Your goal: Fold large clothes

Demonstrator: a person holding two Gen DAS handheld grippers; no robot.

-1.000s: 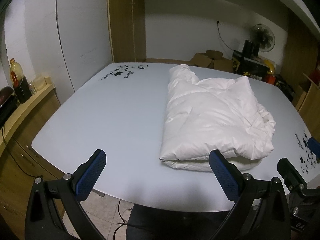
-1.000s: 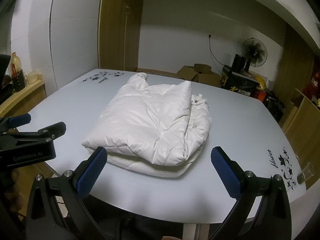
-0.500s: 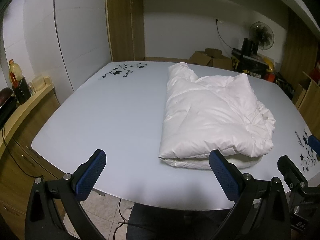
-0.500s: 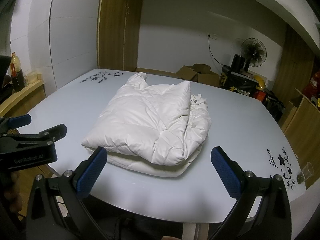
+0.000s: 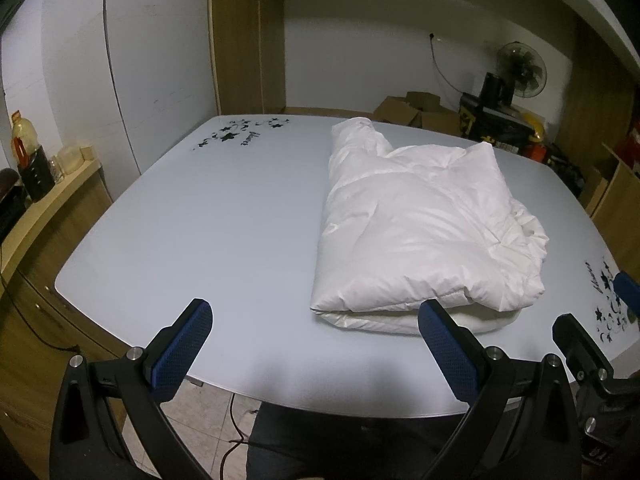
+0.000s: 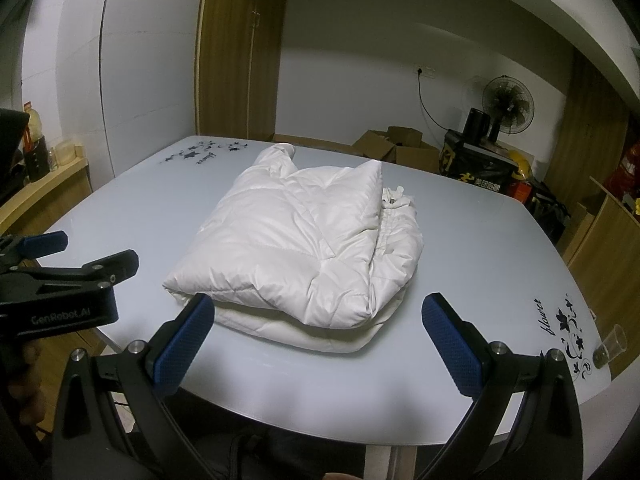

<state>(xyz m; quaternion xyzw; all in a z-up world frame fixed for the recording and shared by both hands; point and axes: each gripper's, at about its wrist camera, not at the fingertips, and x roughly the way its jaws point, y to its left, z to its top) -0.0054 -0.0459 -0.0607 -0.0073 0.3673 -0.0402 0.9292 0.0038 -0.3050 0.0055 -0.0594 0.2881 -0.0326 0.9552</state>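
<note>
Jacket: white padded jacket (image 6: 304,248), folded into a thick bundle, lies on the pale bench (image 6: 460,248), nearer its front edge; a sleeve end points toward the far side.
Left hand-held gripper (image 5: 314,350): blue-padded fingers (image 5: 182,346) spread wide, holding nothing, poised over the front edge of the bench; its right finger overlaps the jacket's near left corner in view, contact unclear.
Right hand-held gripper (image 6: 318,342): fingers (image 6: 450,346) wide apart, empty, facing the jacket's near edge.
Bench print: black flower patterns at the far left corner (image 5: 240,134) and the near right corner (image 6: 560,328).
Cup: small clear cup (image 6: 610,346) at the right edge.
</note>
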